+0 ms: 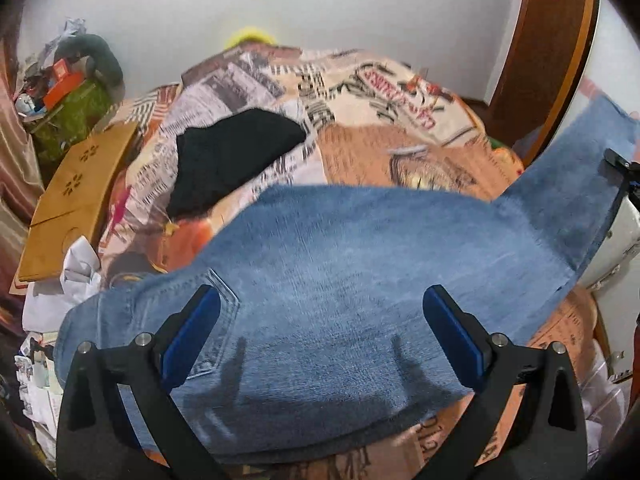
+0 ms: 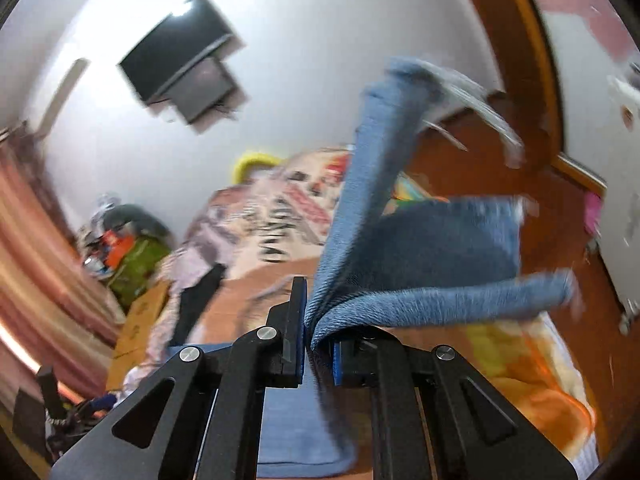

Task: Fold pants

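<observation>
Blue denim pants point(image 1: 340, 288) lie spread on the printed bedspread point(image 1: 360, 92), back pocket at the left. My left gripper point(image 1: 320, 336) is open and empty, hovering over the pants' seat, blue pads on either side. The pant leg end rises at the right point(image 1: 580, 168) toward my right gripper. In the right wrist view my right gripper point(image 2: 318, 336) is shut on the pants point(image 2: 400, 248), lifting the leg hem above the bed; the cloth fans up and right, blurred.
A black folded garment point(image 1: 228, 160) lies on the bed behind the pants. A wooden lap tray point(image 1: 76, 196) and a cluttered pile point(image 1: 68, 80) stand at the left. A wooden door frame point(image 1: 548, 40) is at the right. A wall screen point(image 2: 184, 64) hangs above.
</observation>
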A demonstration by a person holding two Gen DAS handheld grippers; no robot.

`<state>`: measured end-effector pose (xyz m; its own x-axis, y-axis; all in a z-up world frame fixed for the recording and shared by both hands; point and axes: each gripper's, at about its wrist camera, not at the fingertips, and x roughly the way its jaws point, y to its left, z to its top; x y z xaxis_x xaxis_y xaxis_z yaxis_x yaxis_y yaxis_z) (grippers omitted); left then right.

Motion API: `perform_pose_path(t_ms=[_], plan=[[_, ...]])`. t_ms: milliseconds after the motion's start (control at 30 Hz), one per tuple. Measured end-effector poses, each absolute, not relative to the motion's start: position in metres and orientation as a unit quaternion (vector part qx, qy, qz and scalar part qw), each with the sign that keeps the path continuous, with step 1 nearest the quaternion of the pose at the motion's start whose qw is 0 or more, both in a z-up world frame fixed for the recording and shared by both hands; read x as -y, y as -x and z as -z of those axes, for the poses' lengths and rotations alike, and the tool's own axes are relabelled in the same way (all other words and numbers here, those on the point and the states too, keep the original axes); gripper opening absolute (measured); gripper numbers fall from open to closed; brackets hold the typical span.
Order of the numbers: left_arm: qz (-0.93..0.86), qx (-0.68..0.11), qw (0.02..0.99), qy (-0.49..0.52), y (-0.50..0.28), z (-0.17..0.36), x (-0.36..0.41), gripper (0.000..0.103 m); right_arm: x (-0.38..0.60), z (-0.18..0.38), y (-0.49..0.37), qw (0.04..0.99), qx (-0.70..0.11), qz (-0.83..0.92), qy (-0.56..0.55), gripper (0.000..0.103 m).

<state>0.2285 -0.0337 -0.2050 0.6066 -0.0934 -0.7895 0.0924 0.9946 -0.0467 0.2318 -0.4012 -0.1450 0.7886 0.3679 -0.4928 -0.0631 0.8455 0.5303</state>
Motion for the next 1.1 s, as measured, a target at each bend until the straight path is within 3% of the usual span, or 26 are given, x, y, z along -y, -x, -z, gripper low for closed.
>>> perform_pose_path(t_ms=[300, 833, 1033, 1100], plan=[[0.052, -0.406, 0.912, 0.022, -0.212, 0.183, 0.012, 0.103, 0.300, 0.128, -0.247, 0.906, -0.308, -0.216, -0.193, 0.009], [0.047, -0.417, 0.907, 0.036, -0.204, 0.190, 0.004, 0.103, 0.191, 0.225, -0.242, 0.847, -0.444, -0.285, -0.061, 0.010], [0.045, -0.425, 0.904, 0.031, -0.209, 0.194, 0.009, 0.103, 0.182, 0.226, -0.226, 0.845, -0.451, -0.285, -0.012, 0.016], [0.046, -0.423, 0.904, 0.031, -0.210, 0.192, 0.010, 0.103, 0.181, 0.226, -0.224, 0.841, -0.455, -0.293, -0.006, 0.026]])
